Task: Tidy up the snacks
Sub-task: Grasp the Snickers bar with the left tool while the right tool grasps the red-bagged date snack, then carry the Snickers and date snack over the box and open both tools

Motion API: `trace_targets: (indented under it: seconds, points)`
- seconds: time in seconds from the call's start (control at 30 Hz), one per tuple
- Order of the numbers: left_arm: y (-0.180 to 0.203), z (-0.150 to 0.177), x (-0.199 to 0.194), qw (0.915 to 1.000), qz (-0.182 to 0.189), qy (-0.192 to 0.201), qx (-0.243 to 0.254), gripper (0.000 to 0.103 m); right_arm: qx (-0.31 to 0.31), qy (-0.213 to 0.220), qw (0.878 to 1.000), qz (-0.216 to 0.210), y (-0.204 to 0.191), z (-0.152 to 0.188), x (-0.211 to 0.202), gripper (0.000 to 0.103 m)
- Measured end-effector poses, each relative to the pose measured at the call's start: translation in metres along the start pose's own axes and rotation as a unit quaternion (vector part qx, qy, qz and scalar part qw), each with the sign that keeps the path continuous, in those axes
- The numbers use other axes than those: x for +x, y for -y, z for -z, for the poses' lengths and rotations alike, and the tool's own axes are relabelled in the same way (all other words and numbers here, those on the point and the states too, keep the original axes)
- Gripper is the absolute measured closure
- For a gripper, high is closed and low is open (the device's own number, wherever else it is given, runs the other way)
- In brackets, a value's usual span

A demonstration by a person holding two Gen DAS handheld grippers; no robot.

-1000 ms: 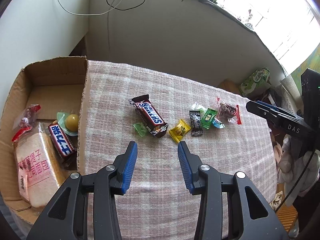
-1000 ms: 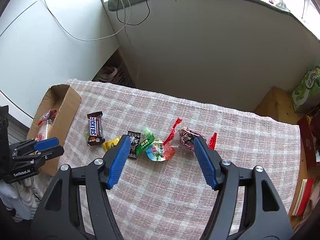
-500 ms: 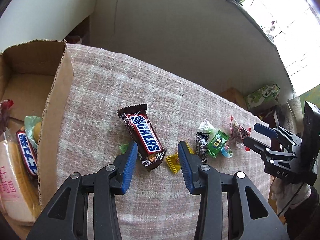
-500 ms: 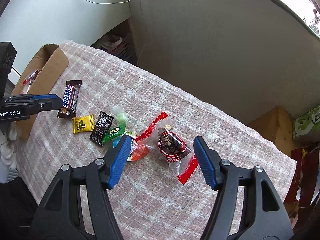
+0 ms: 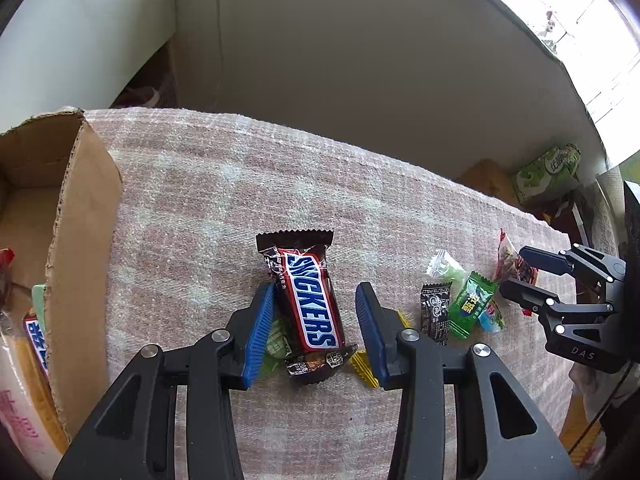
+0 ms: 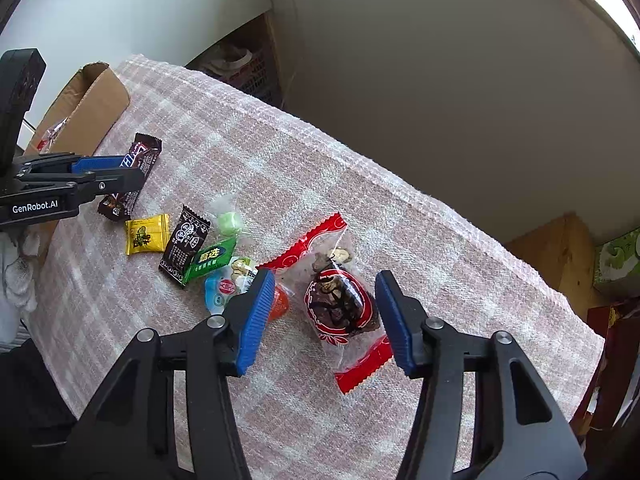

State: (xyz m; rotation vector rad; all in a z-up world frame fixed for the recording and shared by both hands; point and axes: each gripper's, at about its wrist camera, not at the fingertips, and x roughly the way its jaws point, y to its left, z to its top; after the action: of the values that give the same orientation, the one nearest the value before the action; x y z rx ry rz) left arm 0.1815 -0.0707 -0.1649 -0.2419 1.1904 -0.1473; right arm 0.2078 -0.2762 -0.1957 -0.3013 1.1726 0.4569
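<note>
A Snickers bar (image 5: 310,300) lies on the pink checked cloth (image 5: 240,184). My left gripper (image 5: 315,290) straddles it, open, with the left pad right at the wrapper and a gap on the right. A clear packet with red ends and dark dried fruit (image 6: 336,304) lies between the jaws of my right gripper (image 6: 325,278). Those jaws are closing, and the pads are not pressing on it. Between the two lie a yellow candy (image 6: 146,234), a black packet (image 6: 185,244) and a green packet (image 6: 210,259).
An open cardboard box (image 5: 80,240) stands at the cloth's left edge with a bread pack and a bar (image 5: 34,336) inside. A green candy (image 5: 276,344) lies under my left finger. Beyond the table's far edge is a wall. A green tissue pack (image 5: 546,174) sits low on the right.
Both grippers have come down toward the cloth. The left now has the Snickers bar between its jaws. The right jaws have narrowed around the red-ended packet.
</note>
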Motion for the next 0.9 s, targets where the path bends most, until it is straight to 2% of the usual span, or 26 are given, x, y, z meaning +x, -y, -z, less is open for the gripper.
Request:
trace_targets:
  seconds: [0.07,0.13,0.37,0.9]
  points:
    - [0.003,0.002,0.002,0.9999,-0.005,0.001,0.009,0.064,0.001,-0.010,1.000,0.002,0.003,0.002,0.004,0.063]
    - [0.006,0.004,0.003,0.9995,-0.019,0.008,0.024,0.070,0.008,-0.017,1.000,0.001,0.005,0.005,0.008,0.065]
    - [0.010,0.005,0.003,0.9983,-0.031,0.020,0.045,0.073,0.038,-0.007,0.999,-0.002,0.010,0.011,0.007,0.067]
    - [-0.002,0.011,-0.027,0.9981,-0.004,0.043,0.044,0.075,0.082,0.037,0.996,-0.001,0.007,0.023,-0.036,0.067]
